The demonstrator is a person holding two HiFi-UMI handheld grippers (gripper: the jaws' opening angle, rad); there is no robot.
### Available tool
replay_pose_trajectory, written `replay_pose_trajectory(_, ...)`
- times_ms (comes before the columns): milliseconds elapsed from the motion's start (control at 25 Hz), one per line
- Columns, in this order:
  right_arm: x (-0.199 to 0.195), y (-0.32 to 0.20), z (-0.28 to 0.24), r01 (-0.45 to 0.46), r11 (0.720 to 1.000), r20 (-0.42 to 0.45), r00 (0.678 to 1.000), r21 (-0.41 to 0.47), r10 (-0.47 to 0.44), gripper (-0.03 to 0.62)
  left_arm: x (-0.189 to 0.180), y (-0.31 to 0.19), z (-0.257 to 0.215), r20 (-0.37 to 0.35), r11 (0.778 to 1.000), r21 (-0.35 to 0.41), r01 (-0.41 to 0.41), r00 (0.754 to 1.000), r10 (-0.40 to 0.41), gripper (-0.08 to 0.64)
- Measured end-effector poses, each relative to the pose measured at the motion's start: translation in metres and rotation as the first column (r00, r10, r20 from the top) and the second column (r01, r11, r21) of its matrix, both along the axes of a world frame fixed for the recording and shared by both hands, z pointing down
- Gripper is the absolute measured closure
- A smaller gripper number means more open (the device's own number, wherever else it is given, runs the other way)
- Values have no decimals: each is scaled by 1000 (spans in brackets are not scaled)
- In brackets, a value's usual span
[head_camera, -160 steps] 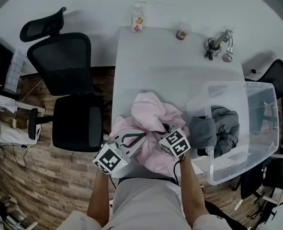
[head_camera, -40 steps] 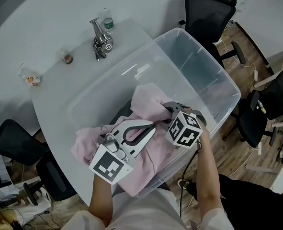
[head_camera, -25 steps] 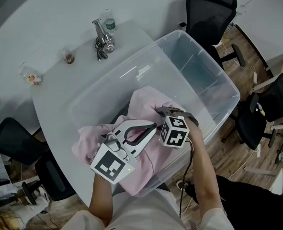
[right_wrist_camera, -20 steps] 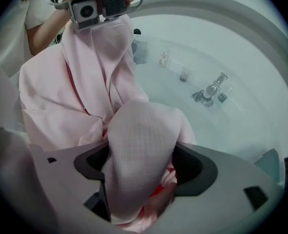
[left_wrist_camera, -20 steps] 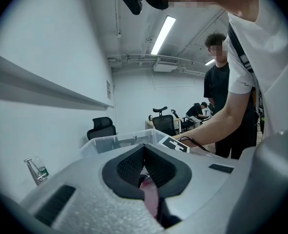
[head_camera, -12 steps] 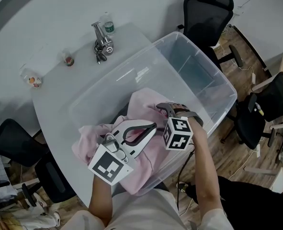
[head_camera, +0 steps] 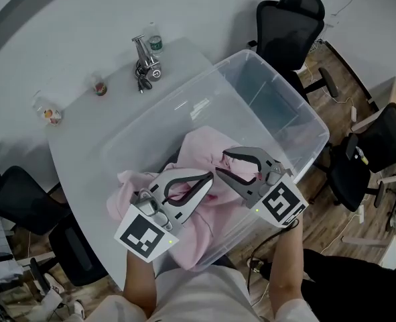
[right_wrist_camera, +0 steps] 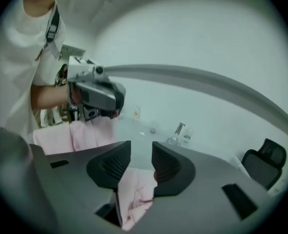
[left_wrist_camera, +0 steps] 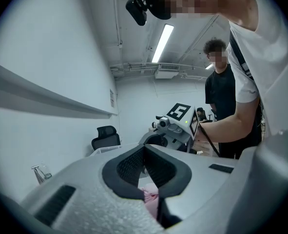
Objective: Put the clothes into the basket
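Right gripper (head_camera: pixel 221 165) lifted, closing empty over crumpled cloth (head_camera: pixel 198 143).

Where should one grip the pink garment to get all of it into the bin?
Probably where the pink garment spills over the bin rim beside the table; come from above on that side: it hangs outside, so lifting inward clears the wall.

Office, with swivel chairs (head_camera: pixel 283 37) beside a table (head_camera: pixel 100 123)

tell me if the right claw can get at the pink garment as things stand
Probably yes. The right claw hangs right over the pink garment, jaws apart though they have just been closing, cloth showing below the gap but not pinched. Nothing lies between them.
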State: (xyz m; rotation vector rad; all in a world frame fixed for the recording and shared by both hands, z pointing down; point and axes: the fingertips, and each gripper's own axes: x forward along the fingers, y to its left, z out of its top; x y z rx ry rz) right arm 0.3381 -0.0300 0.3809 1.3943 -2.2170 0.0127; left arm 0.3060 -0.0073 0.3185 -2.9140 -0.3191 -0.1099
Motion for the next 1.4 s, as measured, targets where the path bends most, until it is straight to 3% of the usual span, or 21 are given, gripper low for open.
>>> replay_pose_trajectory(80,-3,7,-22,-40,995,111,993,93,30,507,-5,0,-3,-13,1000,-8,-3,1000,3,558)
replay_pose_trajectory(200,-8,20,-39,-109,983,255,964,146,69,565,-11,2,-3,-23,1000,-26,-8,1000,8,558)
replay_pose_trajectory(480,-20,41,-58,-150,956,368,928,253,48,588,-28,11,1,-36,997,-71,-29,999,26,558)
replay_pose_trajectory(800,-36,57,-63,-190,939,407,912,287,60,589,-42,16,2,-37,995,-101,-26,999,22,558)
replay_pose_trajectory(1400,-57,76,-76,-222,928,377,921,300,98,589,-60,31,-11,-59,991,-128,-46,997,39,558)
